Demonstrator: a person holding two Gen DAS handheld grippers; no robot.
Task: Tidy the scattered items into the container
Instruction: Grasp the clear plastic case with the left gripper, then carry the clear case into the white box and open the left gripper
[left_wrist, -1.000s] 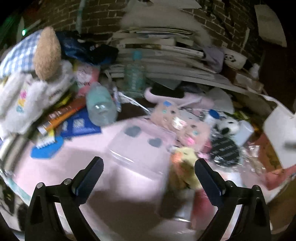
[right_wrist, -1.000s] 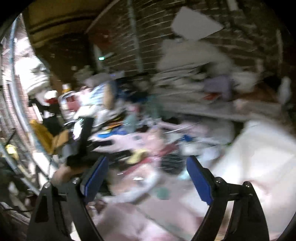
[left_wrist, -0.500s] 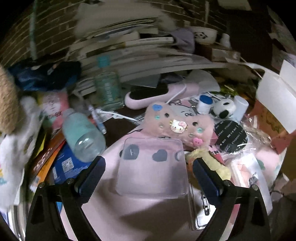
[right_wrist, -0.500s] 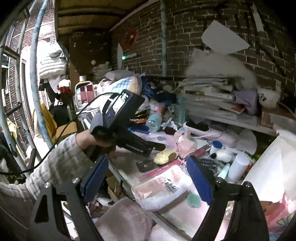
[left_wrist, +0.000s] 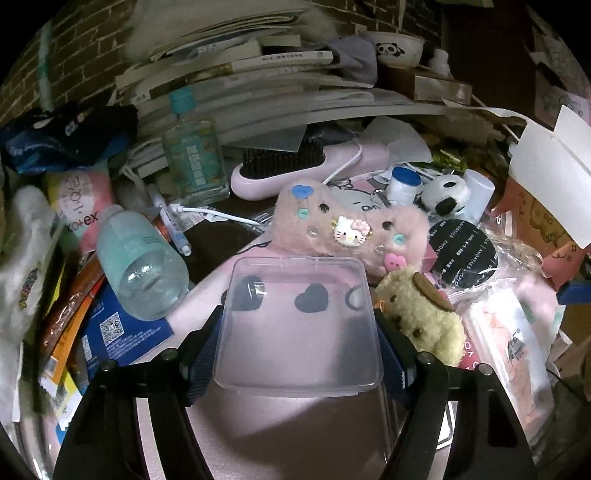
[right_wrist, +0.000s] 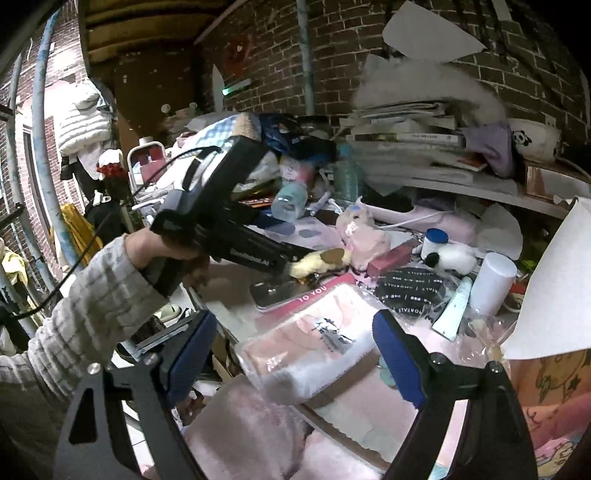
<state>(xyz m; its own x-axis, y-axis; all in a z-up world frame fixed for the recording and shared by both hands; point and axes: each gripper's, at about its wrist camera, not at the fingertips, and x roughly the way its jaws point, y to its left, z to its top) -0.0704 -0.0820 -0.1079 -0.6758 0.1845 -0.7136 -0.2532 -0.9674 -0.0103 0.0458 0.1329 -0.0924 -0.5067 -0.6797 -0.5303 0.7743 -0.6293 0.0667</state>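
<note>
A clear, glossy plastic box (left_wrist: 298, 325) is gripped between matt black left tongs (left_wrist: 299, 328) with blue ribbed pads. A fuzzy yellow plush toy (left_wrist: 421, 317) and a furry pink pouch (left_wrist: 347, 229) studded with shiny beads are seen beside it. A translucent plastic bottle (left_wrist: 142, 266) and crinkled cellophane-wrapped pink cloth (right_wrist: 310, 347) are shown glinting on the smooth pink desk (left_wrist: 295, 435).

Clear container (left_wrist: 299, 325); yellow plush (left_wrist: 421, 317).

"AMORTALS" on black round compact (left_wrist: 463, 253); "TO YOU" on pink packet (right_wrist: 325, 291); "otex" on pink pack (left_wrist: 85, 218).
</note>
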